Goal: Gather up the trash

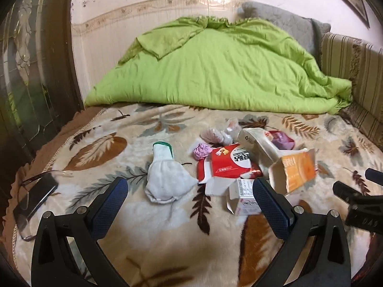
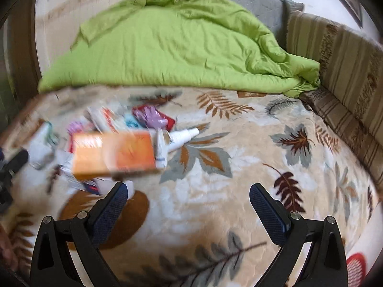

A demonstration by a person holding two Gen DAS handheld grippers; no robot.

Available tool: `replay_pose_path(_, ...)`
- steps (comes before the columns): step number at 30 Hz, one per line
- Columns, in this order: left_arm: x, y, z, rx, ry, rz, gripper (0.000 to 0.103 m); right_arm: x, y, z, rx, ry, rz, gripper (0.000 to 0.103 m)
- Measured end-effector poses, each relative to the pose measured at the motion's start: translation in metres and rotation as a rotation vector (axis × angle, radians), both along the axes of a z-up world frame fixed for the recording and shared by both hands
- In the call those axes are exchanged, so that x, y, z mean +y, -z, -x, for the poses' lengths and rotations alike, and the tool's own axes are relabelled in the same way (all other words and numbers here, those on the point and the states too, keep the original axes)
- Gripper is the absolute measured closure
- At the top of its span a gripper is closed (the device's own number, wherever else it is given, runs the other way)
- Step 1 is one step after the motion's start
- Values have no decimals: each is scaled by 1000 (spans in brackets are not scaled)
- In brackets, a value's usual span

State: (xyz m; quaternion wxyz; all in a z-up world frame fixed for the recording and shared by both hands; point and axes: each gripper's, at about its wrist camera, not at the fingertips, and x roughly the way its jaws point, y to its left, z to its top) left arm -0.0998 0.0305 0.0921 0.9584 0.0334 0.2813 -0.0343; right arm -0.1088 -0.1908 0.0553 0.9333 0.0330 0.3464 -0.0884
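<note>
Left gripper (image 1: 190,186) and right gripper (image 2: 188,192) both gape wide, empty.

Leaf-print blanket (image 1: 167,227) — green quilt (image 1: 215,67) heaped behind; grey pillow (image 1: 282,19), phone (image 1: 36,197), glasses (image 1: 26,222)

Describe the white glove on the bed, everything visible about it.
The white glove is knitted fabric with a green-edged cuff pointing toward the green quilt. It lies flat and rumpled on the leaf-patterned blanket, left of the trash pile, its right edge meeting the red and white packet. Its finger end looks bunched. Neither gripper touches it.
</note>
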Motion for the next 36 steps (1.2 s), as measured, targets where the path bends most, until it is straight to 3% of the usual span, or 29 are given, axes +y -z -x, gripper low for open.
replay_pose_path(4, 14, -4, 34, 20, -9, 30, 0, -3, -16, 33, -77, 10, -87, 0)
replay_pose_path(7, 25, -10, 72, -14, -26, 47, 0, -4, -23, 74, -156, 17, -151, 0)
replay_pose_path(9, 27, -11, 96, -39, -13, 50, 0, -1, -31, 102, -222, 1, -125, 0)
replay_pose_path(13, 23, -15, 117, -98, 10, 8, 0, 8, -32, 120, -229, -16, -70, 0)
replay_pose_path(20, 13, -4, 108, -96, 12, -30, 0, 13, -31, 125, -241, 30, 17, 0)
replay_pose_path(29, 17, 9, 89, -14, 33, 16, 0, 13, -25, 119, -205, 34, 30, 0)
replay_pose_path(36, 17, 10, 90, -12, 40, 27, 0, 18, -26, 118, -202, 22, 49, 0)
